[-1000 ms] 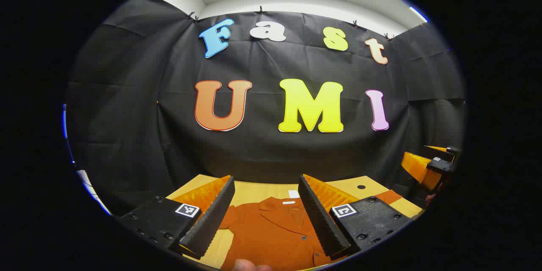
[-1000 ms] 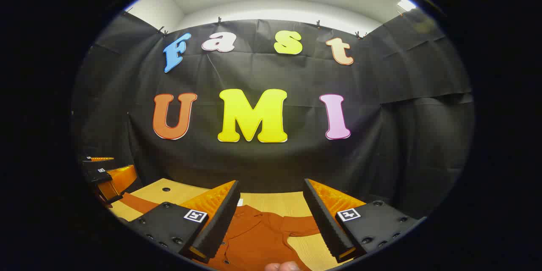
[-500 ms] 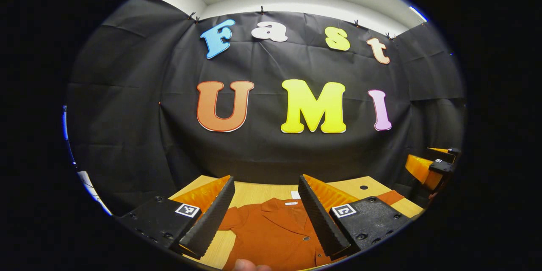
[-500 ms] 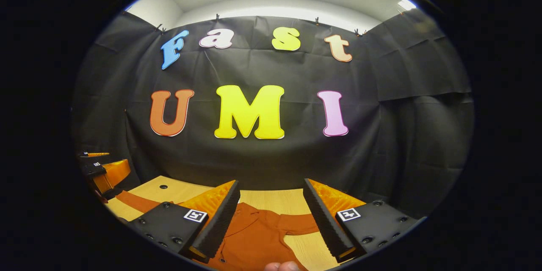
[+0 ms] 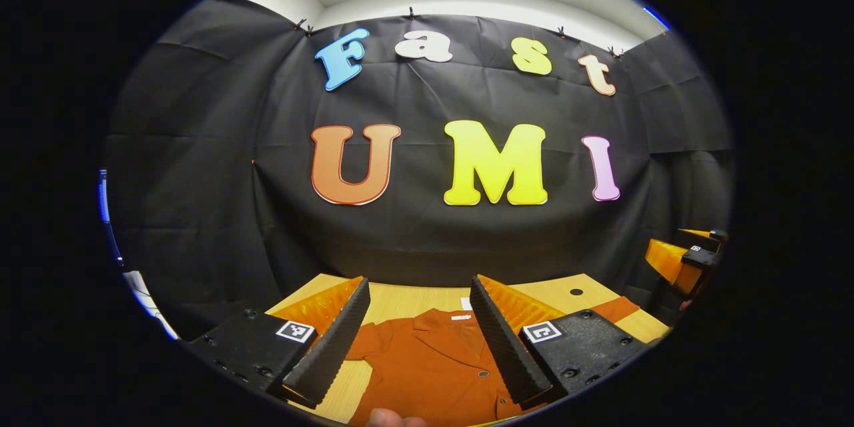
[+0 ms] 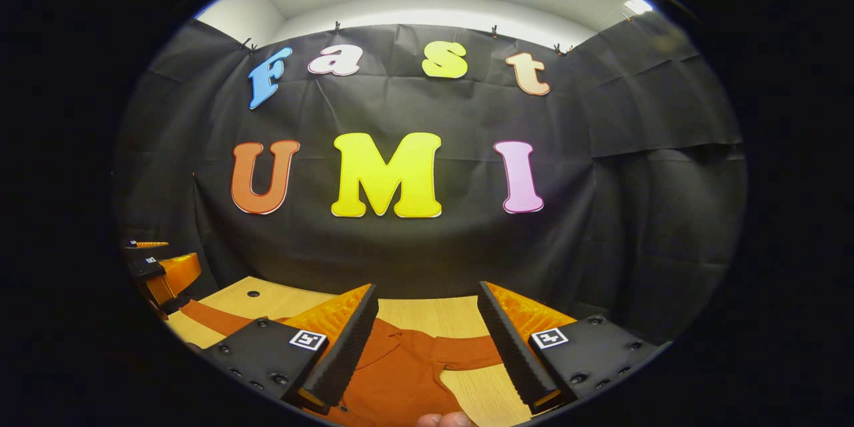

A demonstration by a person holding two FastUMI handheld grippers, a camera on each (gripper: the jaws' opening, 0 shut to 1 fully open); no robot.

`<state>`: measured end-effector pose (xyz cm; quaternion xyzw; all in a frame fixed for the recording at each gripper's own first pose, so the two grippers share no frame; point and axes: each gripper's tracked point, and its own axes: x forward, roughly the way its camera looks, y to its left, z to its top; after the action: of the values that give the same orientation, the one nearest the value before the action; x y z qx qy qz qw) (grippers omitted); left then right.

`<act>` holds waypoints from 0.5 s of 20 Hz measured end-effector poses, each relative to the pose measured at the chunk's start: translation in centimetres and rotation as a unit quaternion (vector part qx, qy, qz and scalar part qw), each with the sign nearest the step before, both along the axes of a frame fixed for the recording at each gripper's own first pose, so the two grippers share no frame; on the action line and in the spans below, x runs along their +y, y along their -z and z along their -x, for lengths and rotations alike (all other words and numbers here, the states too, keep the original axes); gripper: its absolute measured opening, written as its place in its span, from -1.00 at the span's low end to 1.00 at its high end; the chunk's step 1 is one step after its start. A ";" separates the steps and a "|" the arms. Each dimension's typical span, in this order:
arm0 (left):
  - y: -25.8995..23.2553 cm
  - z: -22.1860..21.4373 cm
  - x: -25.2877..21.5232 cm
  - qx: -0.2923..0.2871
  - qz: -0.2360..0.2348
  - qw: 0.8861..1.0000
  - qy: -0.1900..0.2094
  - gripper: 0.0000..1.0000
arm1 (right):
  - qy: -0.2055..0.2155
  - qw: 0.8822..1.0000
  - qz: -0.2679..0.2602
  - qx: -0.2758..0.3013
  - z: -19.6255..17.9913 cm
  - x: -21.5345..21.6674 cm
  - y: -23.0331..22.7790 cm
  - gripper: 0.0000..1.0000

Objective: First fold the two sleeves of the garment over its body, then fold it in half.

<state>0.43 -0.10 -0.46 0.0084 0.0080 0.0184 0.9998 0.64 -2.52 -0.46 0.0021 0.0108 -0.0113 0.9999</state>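
Note:
A rust-orange buttoned shirt (image 5: 427,367) lies flat on the wooden table (image 5: 407,300), collar toward the far wall. In the left gripper view my left gripper (image 5: 417,340) hangs open above the shirt's chest with nothing between its fingers. One sleeve (image 5: 614,309) stretches out to the right, under the other gripper (image 5: 680,260). In the right gripper view my right gripper (image 6: 423,343) is open above the shirt (image 6: 400,373), and a sleeve (image 6: 467,350) runs right between its fingers. The other sleeve (image 6: 207,317) reaches left toward the left gripper (image 6: 160,267).
The black cloth wall stands close behind the table's far edge. A small round hole (image 5: 575,292) marks the tabletop near the back right corner, another hole (image 6: 253,293) near the back left. A fingertip (image 5: 393,419) shows at the bottom edge.
Both grippers have tilted slightly downward and drifted a little; the wall sits a touch higher and more of the shirt shows. Both jaws stay open and the shirt has not moved.

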 end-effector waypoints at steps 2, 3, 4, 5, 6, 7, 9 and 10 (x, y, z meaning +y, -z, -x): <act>0.3 0.0 0.1 0.004 0.001 1.000 -0.002 0.94 | 0.000 1.000 0.000 0.004 -0.1 -0.2 0.2 0.90; 0.4 -0.1 0.0 0.005 0.002 1.000 -0.004 0.95 | 0.001 1.000 0.000 0.005 -0.1 -0.3 0.3 0.90; 0.4 -0.1 0.1 0.005 0.002 1.000 -0.005 0.95 | 0.002 1.000 -0.001 0.005 -0.1 -0.5 0.2 0.90; 0.4 -0.2 -0.1 0.005 0.002 1.000 -0.005 0.95 | 0.003 1.000 -0.002 0.004 -0.2 -0.7 0.1 0.90; 0.2 -0.3 -0.1 0.003 0.001 1.000 -0.005 0.95 | 0.005 1.000 -0.002 0.004 -0.2 -0.8 0.1 0.87; 0.3 -0.4 -0.3 0.003 0.000 1.000 -0.005 0.95 | 0.005 1.000 -0.002 0.003 -0.3 -0.8 0.1 0.90; 0.2 -0.5 -0.3 0.002 -0.002 1.000 -0.004 0.95 | 0.005 1.000 -0.001 0.004 -0.5 -0.9 0.2 0.87; 0.2 -0.5 -0.4 0.003 -0.003 1.000 -0.002 0.95 | 0.005 1.000 -0.002 0.005 -0.6 -1.0 0.2 0.87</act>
<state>0.91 -0.48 -0.68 0.0110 0.0108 0.0206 0.9997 1.19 -3.50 -0.66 0.0042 0.0153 -0.0165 0.9997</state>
